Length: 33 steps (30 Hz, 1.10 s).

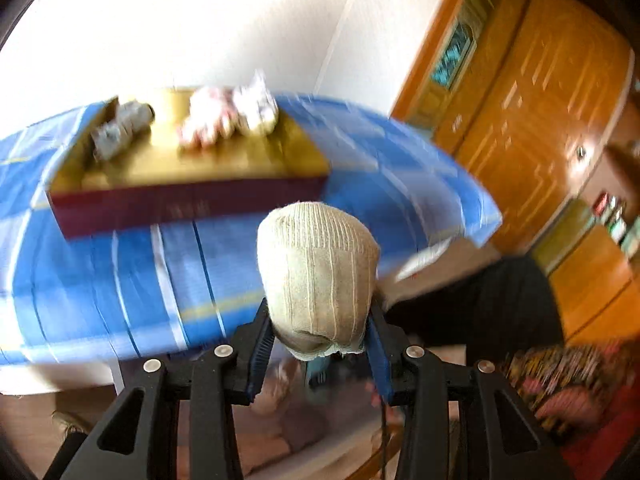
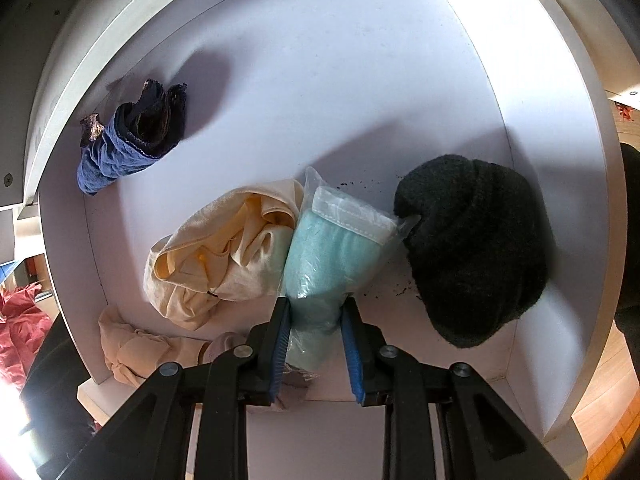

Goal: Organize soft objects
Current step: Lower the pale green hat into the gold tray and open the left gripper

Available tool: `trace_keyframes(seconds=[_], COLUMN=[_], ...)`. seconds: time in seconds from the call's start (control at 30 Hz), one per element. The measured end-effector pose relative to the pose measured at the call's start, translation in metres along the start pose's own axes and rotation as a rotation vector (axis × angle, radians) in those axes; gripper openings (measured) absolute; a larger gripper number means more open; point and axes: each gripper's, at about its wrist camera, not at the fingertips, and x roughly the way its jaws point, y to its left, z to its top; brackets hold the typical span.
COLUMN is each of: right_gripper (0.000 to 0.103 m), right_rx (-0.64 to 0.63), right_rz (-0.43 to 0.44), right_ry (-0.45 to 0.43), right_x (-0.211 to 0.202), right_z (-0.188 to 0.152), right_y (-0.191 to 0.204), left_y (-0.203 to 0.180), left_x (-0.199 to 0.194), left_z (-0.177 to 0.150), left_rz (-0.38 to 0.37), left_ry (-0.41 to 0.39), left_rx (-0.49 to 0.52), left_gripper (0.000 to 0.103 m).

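My left gripper (image 1: 319, 312) is shut on a beige ribbed rolled sock (image 1: 316, 264), held in the air in front of a table. On that table stands a gold box with maroon sides (image 1: 192, 204); it holds a grey roll (image 1: 120, 128), a pink-and-white roll (image 1: 212, 120) and a white roll (image 1: 258, 106). In the right wrist view my right gripper (image 2: 317, 306) points down into a white drawer (image 2: 320, 80). Its blue pads press on a turquoise cloth in a clear plastic bag (image 2: 340, 248).
A blue checked tablecloth (image 1: 120, 280) covers the table; wooden cupboards (image 1: 540, 120) stand to the right. The drawer also holds a black knit hat (image 2: 472, 248), a crumpled cream cloth (image 2: 224, 252), a blue-and-dark bundle (image 2: 128, 140) and a beige cloth (image 2: 136, 352) at the near left corner.
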Motion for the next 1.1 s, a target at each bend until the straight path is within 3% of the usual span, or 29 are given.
trace_keyframes(seconds=[0.23, 0.5, 0.87, 1.1], right_gripper=[0.025, 0.025, 0.025, 0.025], right_rx=[-0.002, 0.008, 0.016, 0.024], right_rz=[0.001, 0.015, 0.026, 0.049], right_ry=[0.003, 0.014, 0.019, 0.033], right_x=[0.0, 0.003, 0.004, 0.006], right_z=[-0.001, -0.001, 0.0, 0.0], right_y=[0.002, -0.002, -0.002, -0.005], left_y=[0.02, 0.071, 0.123, 0.141], left_x=[-0.008, 0.029, 0.092, 0.119], left_z=[0.086, 0.148, 0.175, 0.189], left_rz=[0.079, 0.203, 0.288, 0.35], left_ry=[-0.09, -0.056, 0.063, 0.116], left_rx=[-0.029, -0.146, -0.241, -0.24], left_gripper=[0.043, 0.043, 0.043, 0.043])
